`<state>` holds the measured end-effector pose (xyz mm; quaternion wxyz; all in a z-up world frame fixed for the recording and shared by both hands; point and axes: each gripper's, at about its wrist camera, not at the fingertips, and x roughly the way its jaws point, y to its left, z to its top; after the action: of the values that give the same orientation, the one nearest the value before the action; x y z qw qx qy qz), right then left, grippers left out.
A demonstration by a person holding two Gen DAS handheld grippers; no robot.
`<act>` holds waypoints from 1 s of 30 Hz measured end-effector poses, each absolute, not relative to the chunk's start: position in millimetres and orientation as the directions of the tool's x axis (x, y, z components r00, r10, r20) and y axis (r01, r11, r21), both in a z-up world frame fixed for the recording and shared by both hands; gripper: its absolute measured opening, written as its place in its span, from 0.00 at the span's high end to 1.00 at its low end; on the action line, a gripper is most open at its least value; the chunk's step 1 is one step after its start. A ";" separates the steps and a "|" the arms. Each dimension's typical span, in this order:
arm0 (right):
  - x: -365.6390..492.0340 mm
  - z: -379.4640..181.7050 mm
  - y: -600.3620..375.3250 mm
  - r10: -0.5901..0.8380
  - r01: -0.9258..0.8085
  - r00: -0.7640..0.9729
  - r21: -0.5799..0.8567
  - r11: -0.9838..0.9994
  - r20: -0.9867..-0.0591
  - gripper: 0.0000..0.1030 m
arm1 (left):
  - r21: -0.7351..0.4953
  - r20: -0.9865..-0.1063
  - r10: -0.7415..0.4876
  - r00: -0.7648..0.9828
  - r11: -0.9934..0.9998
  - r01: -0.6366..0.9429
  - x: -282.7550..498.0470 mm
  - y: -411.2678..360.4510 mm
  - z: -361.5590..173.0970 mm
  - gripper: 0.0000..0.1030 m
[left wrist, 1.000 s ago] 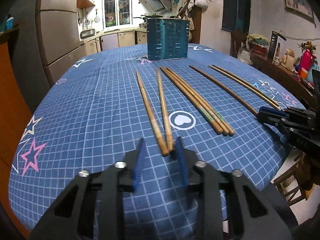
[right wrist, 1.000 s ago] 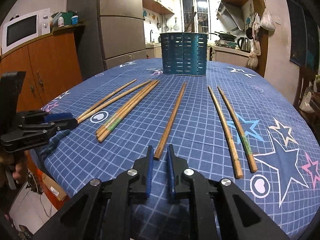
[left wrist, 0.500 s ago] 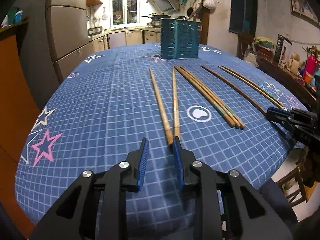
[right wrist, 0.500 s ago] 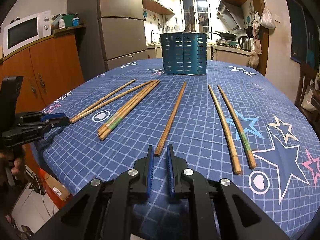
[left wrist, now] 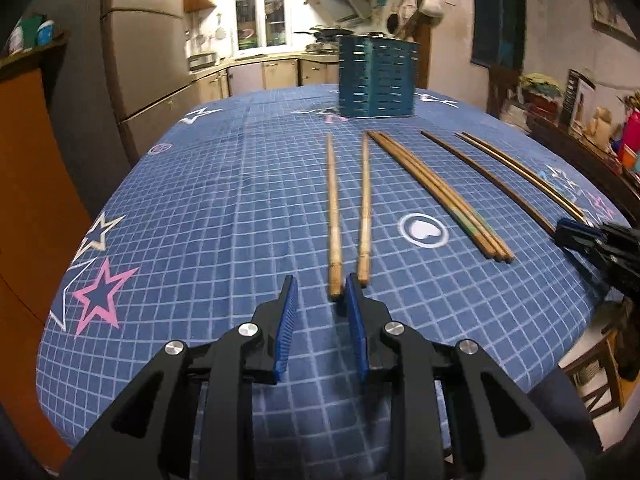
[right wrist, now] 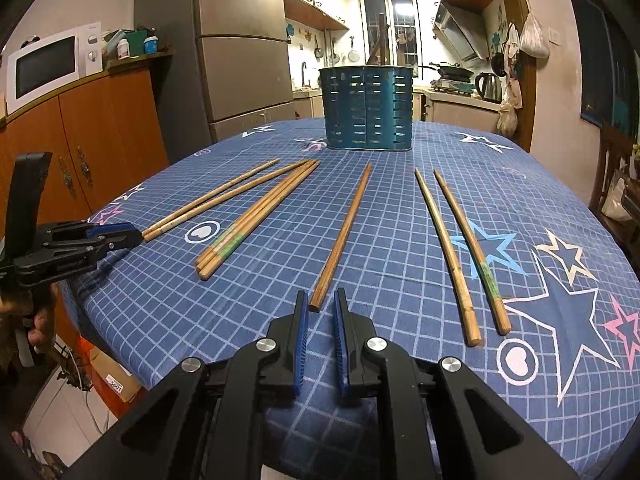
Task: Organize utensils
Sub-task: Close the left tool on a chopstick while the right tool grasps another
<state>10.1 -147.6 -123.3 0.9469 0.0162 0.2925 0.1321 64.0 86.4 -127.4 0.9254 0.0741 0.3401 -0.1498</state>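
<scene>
The blue utensil holder [right wrist: 369, 108] stood at 12 o'clock on the tabletop [right wrist: 400, 216]; its contents were mostly hidden, perhaps dark handles. Only the right view showed the microwave [right wrist: 48, 64]. The left claw [left wrist: 318, 294] was spread at a chopstick pair [left wrist: 348, 208], the right claw [right wrist: 320, 306] spread before a single chopstick [right wrist: 344, 232].

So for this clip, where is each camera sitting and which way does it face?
Left wrist: on the left gripper, low at the table's near edge, facing the blue utensil holder; shows its own fingers and the right gripper at far right.
Right wrist: on the right gripper, same edge further right, facing the same way; shows its own fingers, the left gripper and the person's hand at far left.
Shared: holder, chopsticks, tablecloth, kitchen behind.
</scene>
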 end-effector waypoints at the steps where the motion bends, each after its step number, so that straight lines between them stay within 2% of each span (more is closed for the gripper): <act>1: 9.8 -123.5 -147.6 0.258 -0.240 0.796 0.106 0.965 -0.548 0.86 | 0.039 -0.650 -0.232 0.723 0.941 0.336 62.9 83.8 -127.8 0.77; 7: 8.4 -123.6 -145.4 0.245 -0.232 0.806 0.094 0.968 -0.538 0.86 | 0.036 -0.640 -0.240 0.730 0.940 0.340 67.6 78.3 -128.9 0.78; 11: 10.5 -123.5 -143.4 0.241 -0.230 0.811 0.088 0.969 -0.534 0.86 | 0.049 -0.626 -0.241 0.742 0.937 0.345 65.6 75.2 -130.1 0.88; 20: 10.4 -124.9 -140.3 0.237 -0.231 0.814 0.079 0.970 -0.530 0.86 | 0.055 -0.619 -0.228 0.752 0.942 0.331 54.7 86.4 -131.2 0.88; 27: 10.1 -125.6 -141.9 0.242 -0.235 0.812 0.082 0.969 -0.532 0.86 | 0.010 -0.622 -0.257 0.740 0.942 0.335 50.2 107.7 -130.4 0.88; 30: 10.4 -125.7 -141.8 0.240 -0.234 0.811 0.080 0.969 -0.533 0.86 | -0.009 -0.589 -0.256 0.767 0.951 0.310 44.2 116.7 -124.9 0.88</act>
<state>10.4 -141.8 -125.7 0.9516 0.0055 0.2809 0.1246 44.2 116.7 -124.9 0.9388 0.0444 0.3066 -0.1508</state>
